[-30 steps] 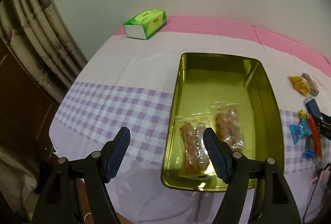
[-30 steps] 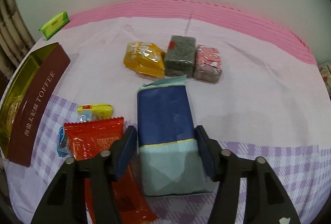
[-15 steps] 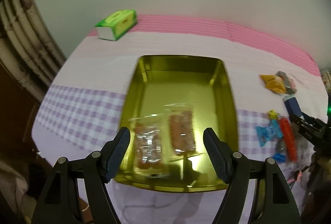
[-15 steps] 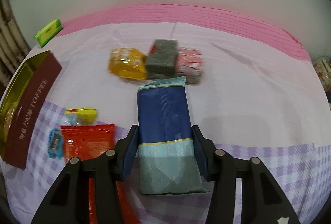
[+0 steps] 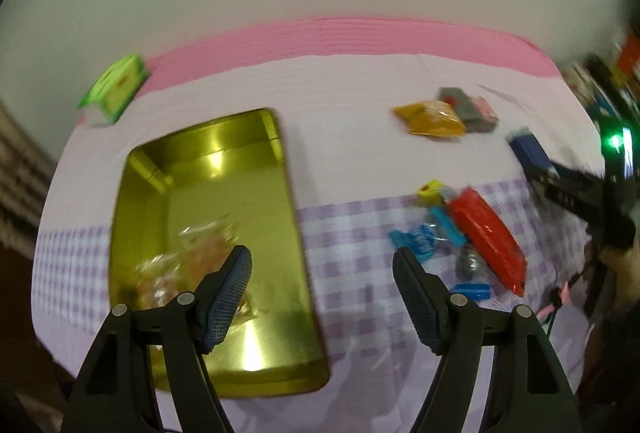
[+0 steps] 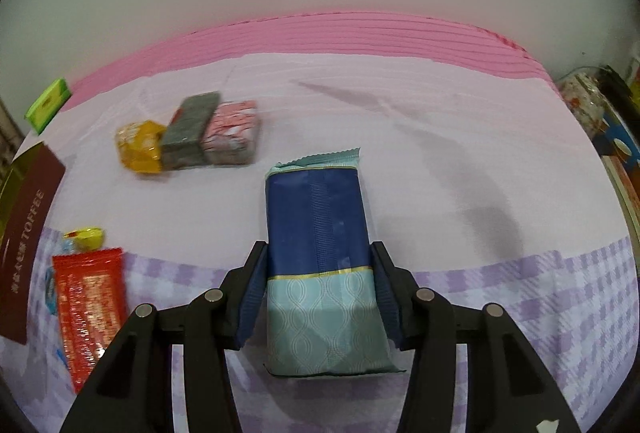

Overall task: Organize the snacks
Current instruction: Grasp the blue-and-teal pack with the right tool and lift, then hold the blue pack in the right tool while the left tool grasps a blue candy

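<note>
Done: two clear snack bags in gold tin (image 5: pixel 208 173) | right tool (image 6: pixel 318 287) clamps blue packet (image 6: pixel 318 225) | left tool (image 5: pixel 322 287) apart, empty | left: several snacks on desk (image 6: pixel 400 121)

A gold metal tin (image 5: pixel 288 169) is gleaming with a glossy, mirror-like finish, reflecting light off its smooth floor. Clear crinkly plastic snack bags (image 5: pixel 180 265) are glinting inside it. A matt cloth tablecloth (image 6: pixel 400 137), pale with lilac checks and a pink band, is covering the table. The right hand-held gripper (image 6: pixel 318 293), matt black plastic with ribbed blue pads (image 6: pixel 250 293), is pressing a blue-and-teal packet (image 6: pixel 320 233) with a finely embossed, satin wrapper. A red foil packet (image 6: pixel 88 305) is shining glossily.
</note>
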Demonstrator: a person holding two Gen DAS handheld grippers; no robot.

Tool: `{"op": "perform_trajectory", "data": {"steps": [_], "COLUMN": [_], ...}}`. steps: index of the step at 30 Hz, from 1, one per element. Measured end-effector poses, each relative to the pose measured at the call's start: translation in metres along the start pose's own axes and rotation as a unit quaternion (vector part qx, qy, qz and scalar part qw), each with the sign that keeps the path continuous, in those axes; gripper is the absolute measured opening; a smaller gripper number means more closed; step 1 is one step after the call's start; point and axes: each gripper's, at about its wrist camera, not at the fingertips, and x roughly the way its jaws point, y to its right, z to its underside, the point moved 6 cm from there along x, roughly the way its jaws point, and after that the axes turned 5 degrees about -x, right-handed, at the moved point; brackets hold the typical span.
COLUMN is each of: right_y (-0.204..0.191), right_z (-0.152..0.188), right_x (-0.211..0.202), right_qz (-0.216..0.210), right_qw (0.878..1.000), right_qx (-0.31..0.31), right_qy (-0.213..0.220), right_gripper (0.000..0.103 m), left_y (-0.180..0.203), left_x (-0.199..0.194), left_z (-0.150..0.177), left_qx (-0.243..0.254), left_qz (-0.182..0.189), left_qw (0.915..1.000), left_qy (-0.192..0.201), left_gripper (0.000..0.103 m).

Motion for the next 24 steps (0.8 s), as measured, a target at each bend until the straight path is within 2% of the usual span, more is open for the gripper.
{"op": "perform_trajectory", "data": {"steps": [7,20,24], "right_y": [0.016,0.013,0.013], "right_z": [-0.003,0.004,0.004], "right_x": [0.004,0.000,0.001], "right_qz": [0.019,0.032,0.032], "right_qw": [1.000,0.999,0.999], "right_qx": [0.021,0.017,0.017], "right_qy": [0.013,0.032,0.034], "right_gripper": [0.047,0.048,0.048], "left_y": [0.028,0.067,0.070], "left_x": [0.019,0.046,0.060], "left_z": [-0.004,0.007,0.007], "left_qx": [0.061,0.169,0.179], "left_qz": [0.038,0.061,0.058], "left_qw": [0.9974,0.9833,0.9813], "left_qy": [-0.001,-0.025,-0.039], "left_gripper": [0.073,0.072,0.069]}}
